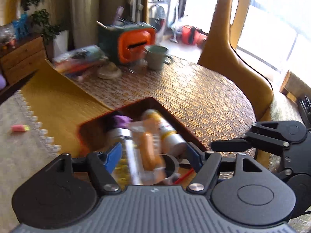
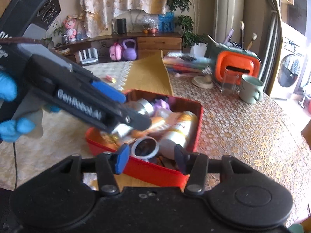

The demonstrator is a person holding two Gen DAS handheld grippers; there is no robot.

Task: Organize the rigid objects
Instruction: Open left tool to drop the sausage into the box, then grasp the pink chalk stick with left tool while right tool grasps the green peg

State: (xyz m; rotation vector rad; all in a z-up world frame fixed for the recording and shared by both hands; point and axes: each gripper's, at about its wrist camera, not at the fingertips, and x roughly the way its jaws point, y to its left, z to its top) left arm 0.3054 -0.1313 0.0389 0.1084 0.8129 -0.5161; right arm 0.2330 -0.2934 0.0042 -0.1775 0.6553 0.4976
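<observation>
Patterned gold tablecloth (image 2: 243, 128) over a round table in a living room: sideboard (image 2: 159, 42), potted plants, washing machine (image 2: 289, 69) far right. A red box (image 2: 155, 171) sits near the table edge holding a white-and-yellow bottle (image 2: 180, 128), a silver-capped jar (image 2: 144, 104), a purple item and orange packets; an orange-and-green holder (image 2: 236, 67), mug (image 2: 250, 89) and stacked books (image 2: 184, 62) stand behind. Left gripper (image 1: 153, 153), jaws spread, hangs over the box, blocking part of its contents; right gripper (image 2: 151, 155) likewise spread at the box's near wall.
</observation>
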